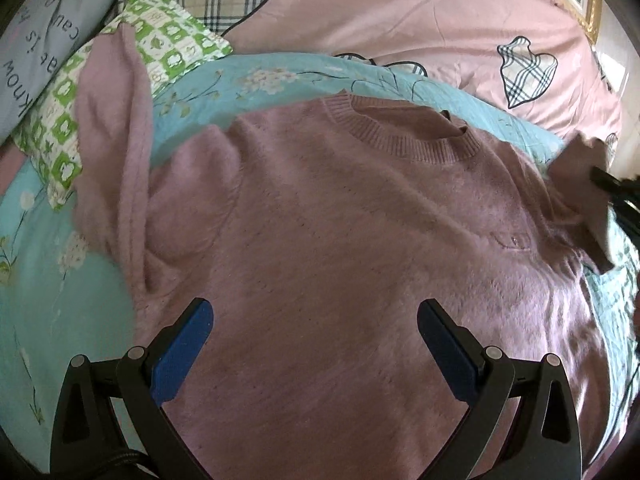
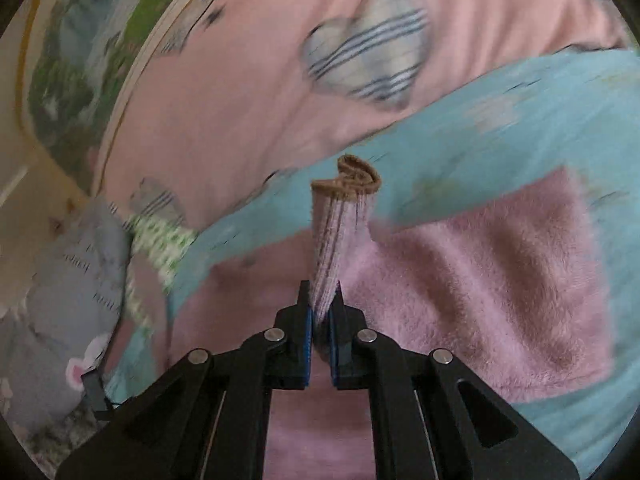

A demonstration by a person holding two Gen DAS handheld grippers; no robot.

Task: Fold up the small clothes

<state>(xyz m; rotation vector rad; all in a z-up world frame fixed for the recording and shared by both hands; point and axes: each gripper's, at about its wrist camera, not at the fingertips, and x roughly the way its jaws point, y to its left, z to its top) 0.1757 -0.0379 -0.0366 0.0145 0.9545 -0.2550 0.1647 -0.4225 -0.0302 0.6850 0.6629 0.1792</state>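
Garment: a fuzzy mauve-pink knitted sweater lies front-up and spread flat, its ribbed round neckline at the far side from the left wrist camera.
Location: the sweater rests on a turquoise floral quilted bedspread, which lies over a pink sheet printed with plaid hearts.
Left sleeve area: one fuzzy pink sleeve runs up and away from the body at the left of the left wrist view, its far end lying over a green-and-white checked pillow.
Left gripper: released; its blue-padded fingers stand wide apart above the lower body of the sweater, with no fabric between them.
Right gripper: clenched on the ribbed cuff of the other sleeve; the cuff stands up out of the closed pads and curls over at its brownish edge.
Right sleeve: in the right wrist view the fuzzy sleeve cloth hangs off to the right of the cuff, over the turquoise bedspread.
Cross-check: in the left wrist view a dark gripper tip holds raised pink fabric at the far right edge.
Surroundings: a grey lettered cushion sits beside the checked pillow.
Image quality: the right wrist view is motion-blurred away from the gripper.
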